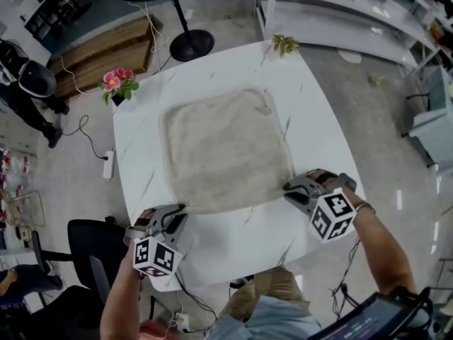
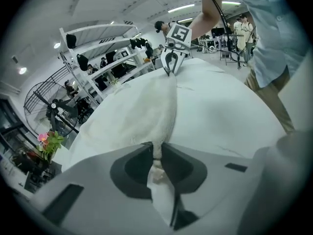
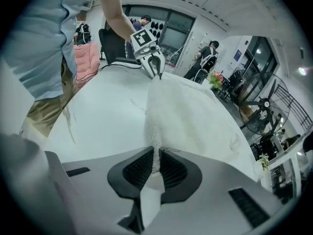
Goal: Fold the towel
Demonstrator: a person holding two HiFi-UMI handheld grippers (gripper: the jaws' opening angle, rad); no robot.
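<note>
A beige towel lies spread flat on the white table. My left gripper is at the towel's near left corner, and its jaws are shut on the towel's edge. At the near right corner my right gripper is likewise shut on the cloth. In the left gripper view the towel stretches away to the right gripper. The right gripper view shows the towel running to the left gripper. Both held corners sit low at the table's surface.
A pot of pink flowers stands at the table's far left corner and a small green plant at the far right corner. A fan's base is beyond the table, a black chair at the near left, and white shelving behind.
</note>
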